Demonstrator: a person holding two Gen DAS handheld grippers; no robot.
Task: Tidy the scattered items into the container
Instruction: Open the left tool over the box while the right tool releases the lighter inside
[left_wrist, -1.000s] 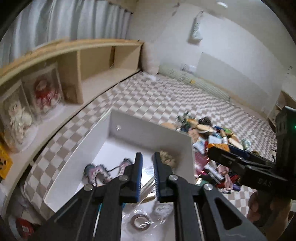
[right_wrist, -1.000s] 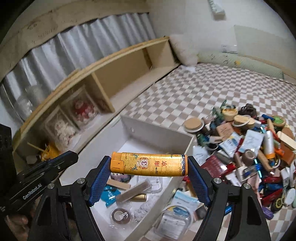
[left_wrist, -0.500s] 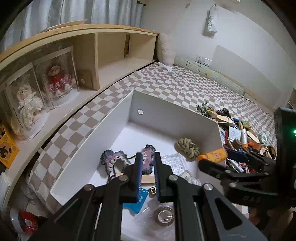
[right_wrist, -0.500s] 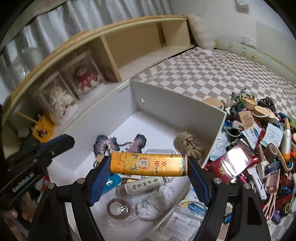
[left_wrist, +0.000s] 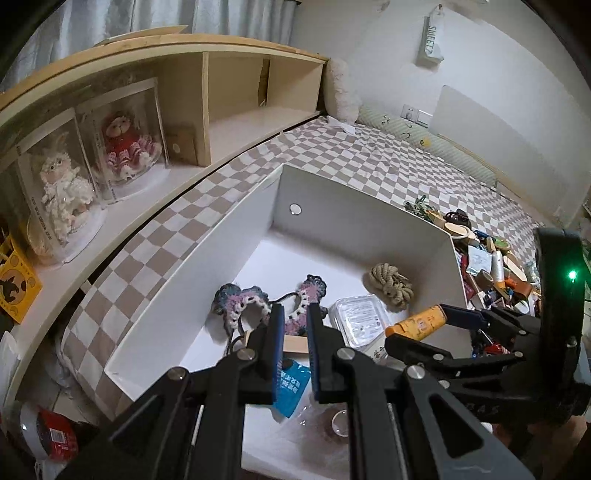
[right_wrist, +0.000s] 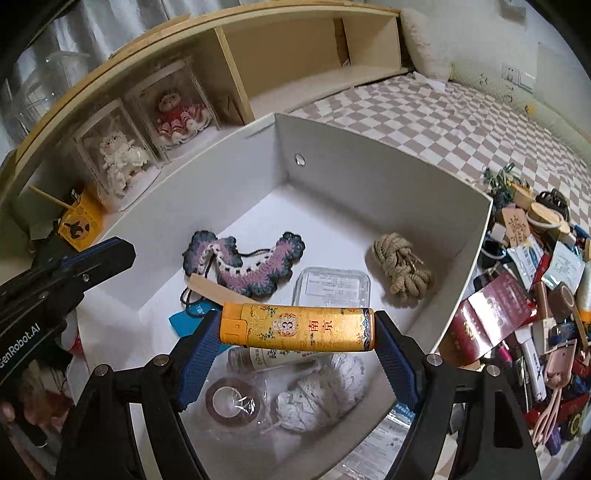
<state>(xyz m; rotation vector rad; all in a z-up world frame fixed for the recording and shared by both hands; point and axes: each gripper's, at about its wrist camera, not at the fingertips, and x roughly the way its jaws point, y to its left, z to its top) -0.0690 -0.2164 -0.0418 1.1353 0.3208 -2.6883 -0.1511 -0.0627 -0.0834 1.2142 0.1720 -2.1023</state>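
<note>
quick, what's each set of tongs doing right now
left tongs: nearly closed, holding nothing.
right tongs: closed on the orange lighter, over the white box.

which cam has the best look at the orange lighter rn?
Right wrist. The orange lighter lies crosswise between the right gripper pads, its full printed side visible above the white box. Left wrist shows only a foreshortened end, label unreadable.

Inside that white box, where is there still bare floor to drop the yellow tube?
The white box has bare floor along its far wall, beyond the crochet piece and rope knot. The near end is crowded beneath the yellow tube: tape roll, bottle, string ball.
</note>
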